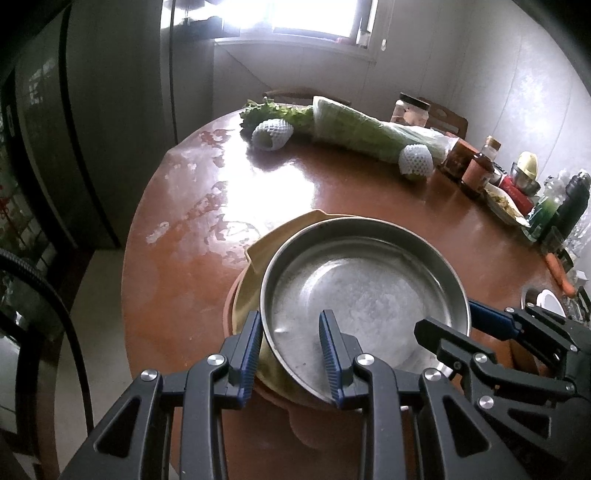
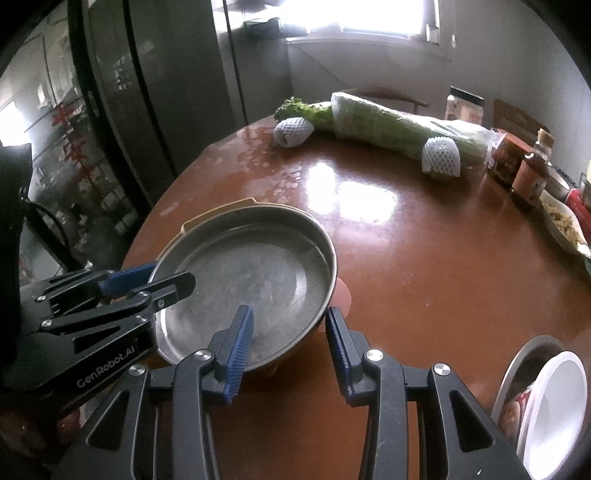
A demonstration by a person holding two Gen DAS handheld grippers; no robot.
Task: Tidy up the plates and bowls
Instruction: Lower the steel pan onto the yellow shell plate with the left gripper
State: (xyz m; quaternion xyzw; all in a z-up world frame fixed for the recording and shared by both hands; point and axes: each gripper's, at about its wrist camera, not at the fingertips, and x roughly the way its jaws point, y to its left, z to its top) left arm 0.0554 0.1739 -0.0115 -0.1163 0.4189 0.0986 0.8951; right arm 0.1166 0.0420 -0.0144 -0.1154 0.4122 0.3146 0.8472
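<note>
A round, shallow stainless-steel pan [image 1: 365, 291] is seen stacked inside a yellow-tan dish with a small handle lip [image 1: 258, 254], which itself sits in a reddish-brown plastic dish [image 1: 231, 317]; the stack rests on the round, glossy reddish-brown wooden surface [image 1: 388, 199], toward its near edge. The pan's near rim is pinched by the left gripper [image 1: 291, 354], one blue ribbed finger [image 1: 332, 354] inside the pan and the other outside the stack, so the yellow dish's wall appears caught as well. The opposite side of the rim is straddled by the right gripper [image 2: 290, 347], with one finger inside the pan and the other outside; whether its fingers press the rim or merely bracket it cannot be told. Near the surface's right edge a white bowl [image 2: 554, 398] is nested in a metal bowl [image 2: 524, 358]. Across the far side lie a long green cabbage in clear plastic wrap [image 1: 369, 133], leafy greens [image 1: 273, 112], and two fruits in white foam netting [image 1: 271, 134]. Jars and sauce bottles [image 1: 476, 166] are crowded along the right side, with an orange carrot [image 1: 559, 273] beside them. A dark refrigerator [image 2: 155, 85] stands at the left, and a bright window [image 1: 314, 18] is behind.
</note>
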